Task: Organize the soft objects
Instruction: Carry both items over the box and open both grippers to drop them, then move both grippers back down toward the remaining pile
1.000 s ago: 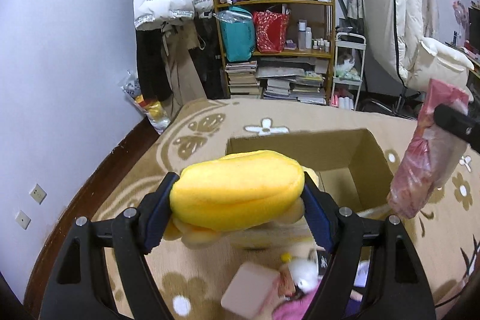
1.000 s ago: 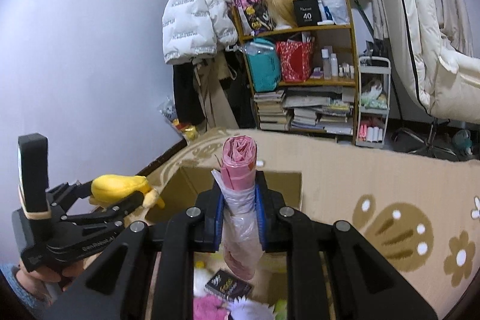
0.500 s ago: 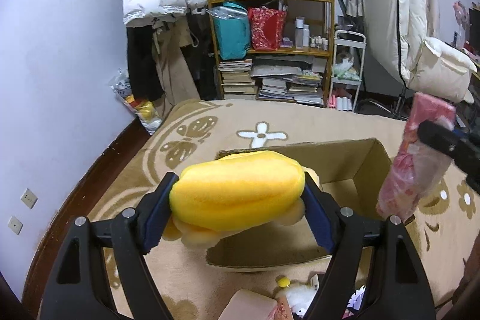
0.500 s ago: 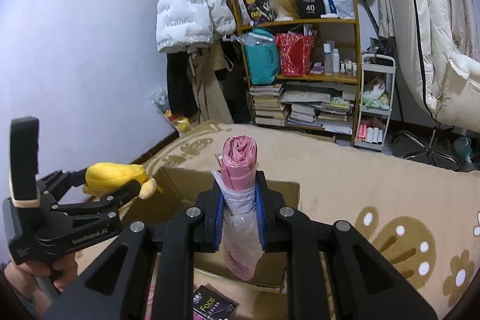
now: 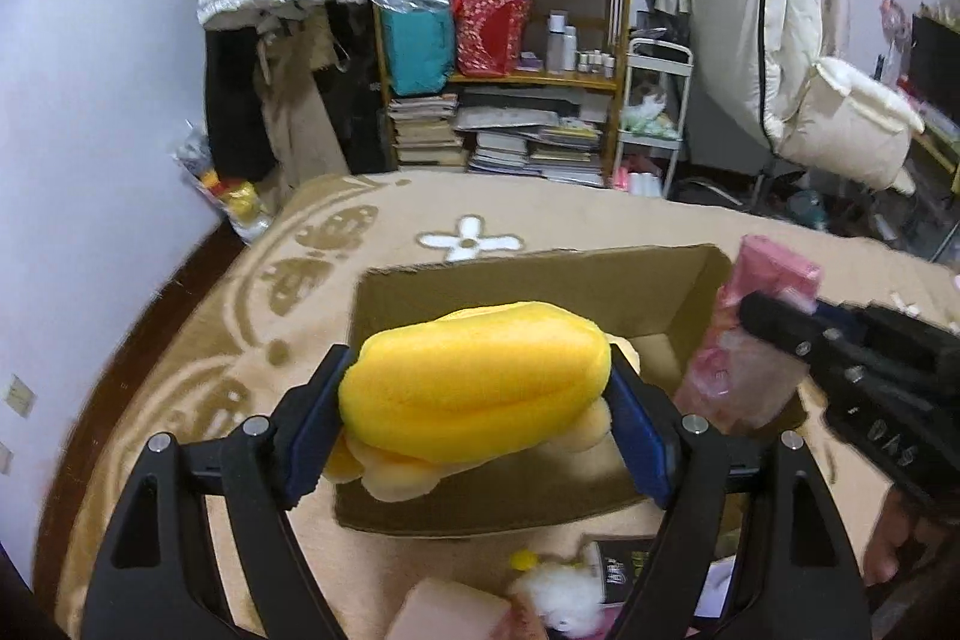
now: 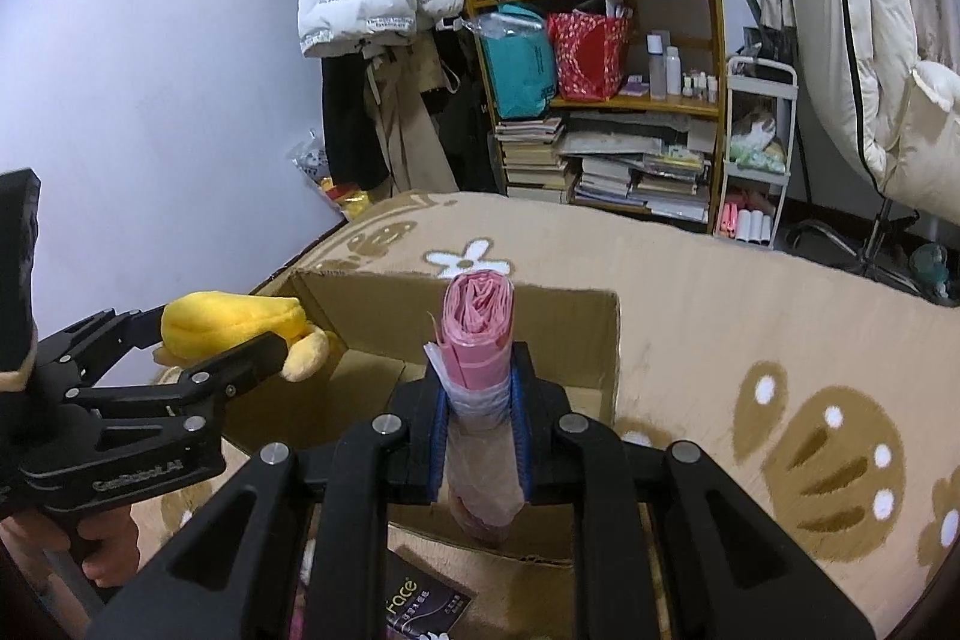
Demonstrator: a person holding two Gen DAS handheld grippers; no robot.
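Left gripper [image 5: 477,400] clamped on yellow plush toy [image 5: 474,379], long axis crosswise between jaws. Toy held above near-left part of cardboard box [image 5: 540,280], over open top. Right gripper [image 6: 480,400] squeezed tight on pink bag roll [image 6: 480,328], long axis upright, lower end hanging over box near right wall. Both loads poised above box, neither released. Judged next: lower and let go. Left toy nearer box middle; roll close to right wall, risk of catching rim.
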